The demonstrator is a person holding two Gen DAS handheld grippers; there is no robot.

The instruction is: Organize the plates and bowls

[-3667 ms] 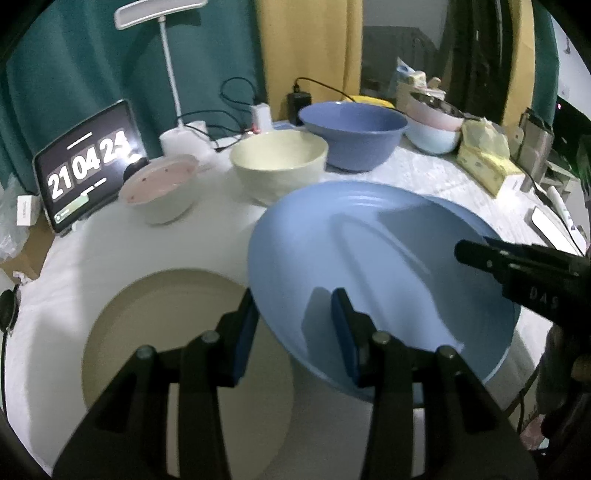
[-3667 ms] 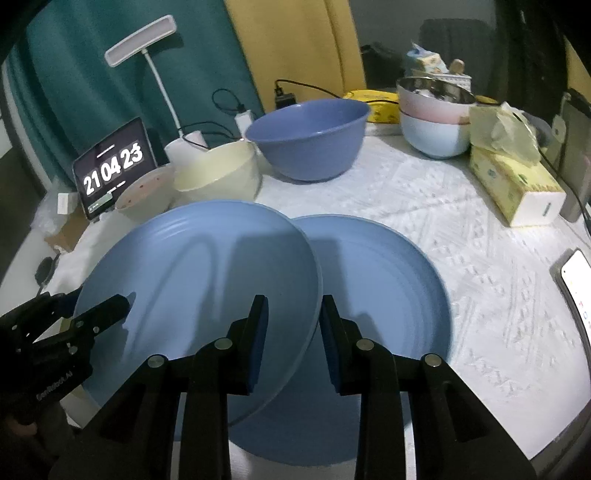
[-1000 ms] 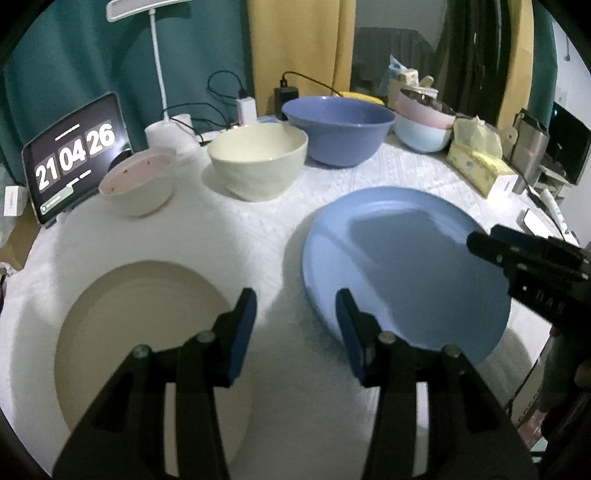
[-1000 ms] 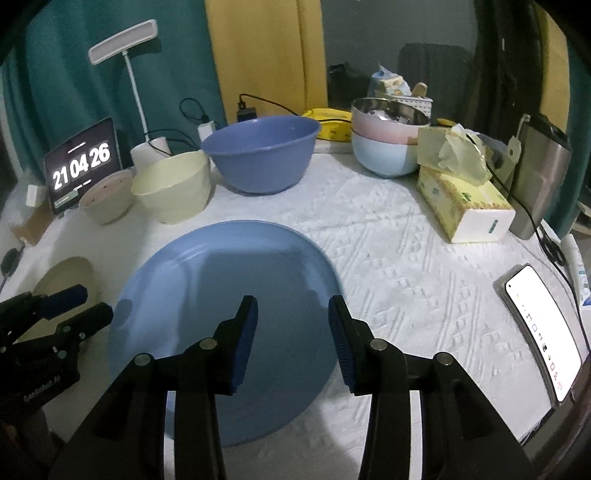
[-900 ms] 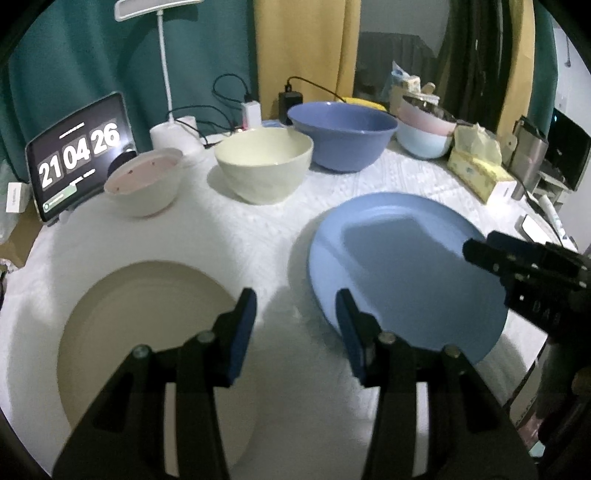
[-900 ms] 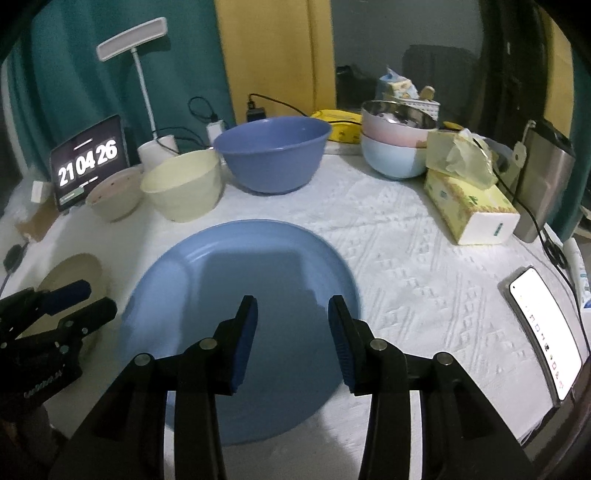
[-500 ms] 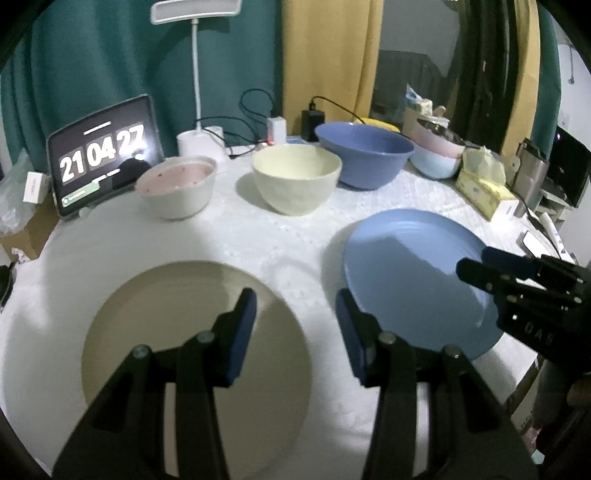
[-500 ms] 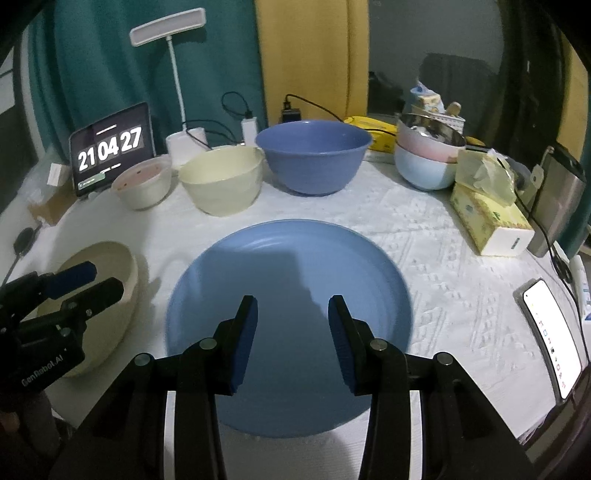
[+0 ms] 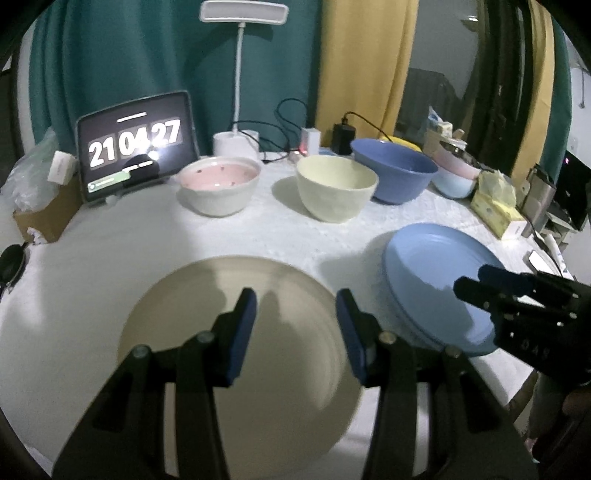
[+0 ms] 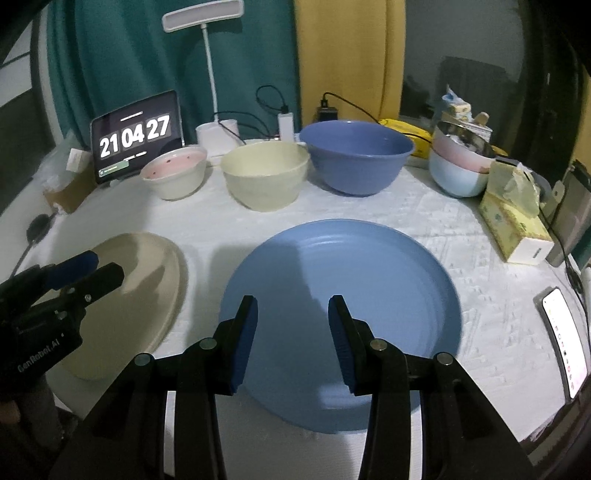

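left claw [image 9: 295,328] – spread, empty, over beige plate [image 9: 207,295] | right claw [image 10: 291,328] – spread, empty, over blue plates [image 10: 369,266]

Teal curtain [image 10: 110,55] and yellow curtain [image 10: 343,48] hang behind a white-clothed table [image 10: 461,229] — dim room, white desk lamp [image 10: 203,14] unlit.

Setting: a home, a lived-in room with a worktop [image 10: 424,221] under a white textured cloth, backed by teal curtains [image 10: 110,55] at upper left of the frame and a yellow curtain [image 10: 347,48] at upper centre. Domestic items along the far edge: tablet [image 10: 136,136] showing a clock, white desk lamp [image 10: 207,55], chargers and cables [image 10: 280,107], tissue box [image 10: 517,229] at right, phone [image 10: 563,339] at lower right. Tableware laid out: pink-lined bowl [image 10: 173,175], cream bowl [image 10: 264,175], blue bowl [image 10: 356,160], stacked pastel bowls [image 10: 458,166], blue plate [image 10: 343,291], beige plate [image 10: 144,280].
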